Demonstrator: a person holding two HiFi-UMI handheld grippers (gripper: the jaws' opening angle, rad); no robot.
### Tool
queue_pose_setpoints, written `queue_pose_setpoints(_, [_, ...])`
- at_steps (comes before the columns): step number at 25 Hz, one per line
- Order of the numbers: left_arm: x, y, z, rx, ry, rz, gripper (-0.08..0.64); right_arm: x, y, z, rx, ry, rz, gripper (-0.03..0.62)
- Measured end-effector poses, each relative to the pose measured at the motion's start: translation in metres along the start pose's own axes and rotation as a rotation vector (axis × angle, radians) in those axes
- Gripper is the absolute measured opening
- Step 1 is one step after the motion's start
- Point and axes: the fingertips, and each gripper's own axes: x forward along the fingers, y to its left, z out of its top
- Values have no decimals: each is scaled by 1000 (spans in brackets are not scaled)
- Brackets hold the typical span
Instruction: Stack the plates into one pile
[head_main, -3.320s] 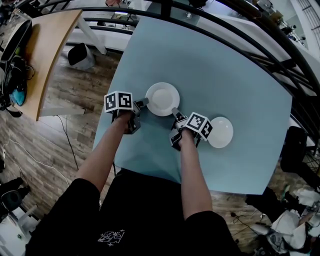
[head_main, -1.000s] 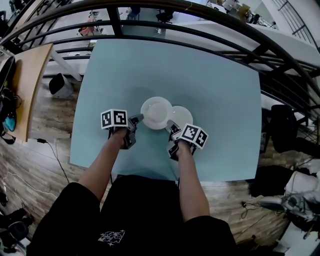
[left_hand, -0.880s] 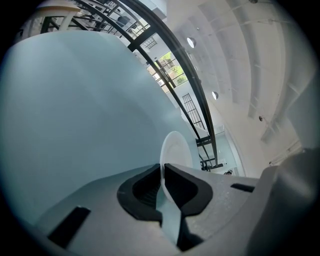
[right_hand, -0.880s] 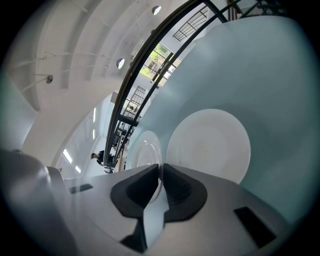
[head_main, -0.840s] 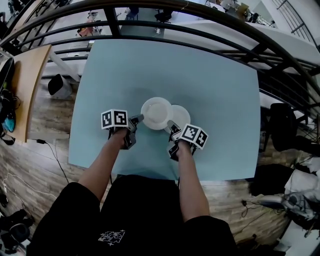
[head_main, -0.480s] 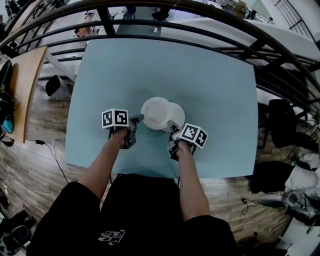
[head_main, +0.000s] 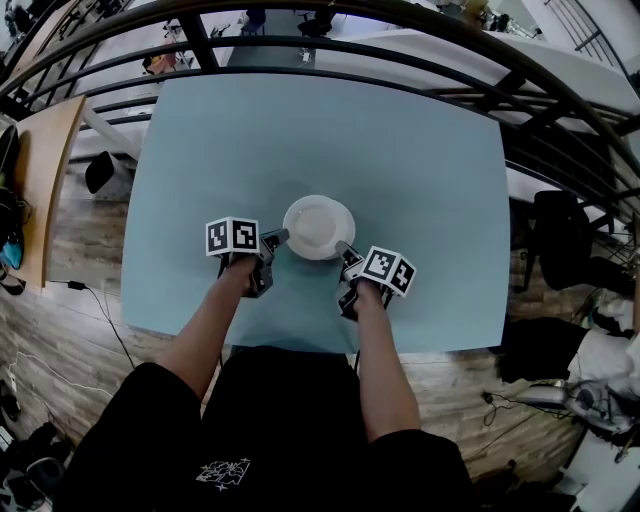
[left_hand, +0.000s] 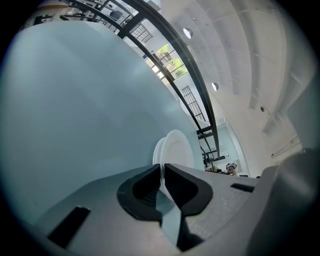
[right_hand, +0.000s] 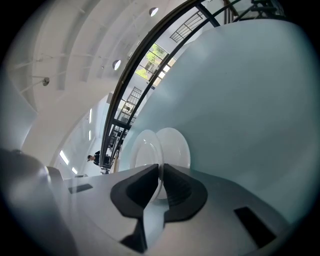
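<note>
A white plate (head_main: 318, 226) hangs over the middle of the light blue table (head_main: 420, 170), held by its rim from both sides. My left gripper (head_main: 279, 237) is shut on its left rim, my right gripper (head_main: 344, 248) on its near right rim. A second white plate lies right under it, almost fully covered in the head view. In the left gripper view the held plate (left_hand: 178, 149) stands just apart from the lower plate (left_hand: 157, 156), with my left gripper (left_hand: 162, 181) pinching the rim. The right gripper view shows the held plate (right_hand: 141, 154), the lower plate (right_hand: 176, 146) and my right gripper (right_hand: 160, 181).
A black curved railing (head_main: 420, 25) runs round the table's far and right sides. A wooden table (head_main: 35, 160) stands at the left over plank flooring, with a dark bin (head_main: 102, 172) beside it. A black chair (head_main: 560, 240) is at the right.
Both grippers have carried the plate to the right, over the second plate. That plate showed at its right side earlier and is now nearly covered.
</note>
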Motion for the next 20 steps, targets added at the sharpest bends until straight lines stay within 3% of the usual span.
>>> queue_pose_setpoints(11, [20, -1, -7, -3, 13, 26, 34, -2, -18, 9, -18, 21, -21, 31])
queue_pose_setpoints(20, [31, 0, -10, 21, 24, 70, 34, 0, -29, 14, -110, 59, -67, 35])
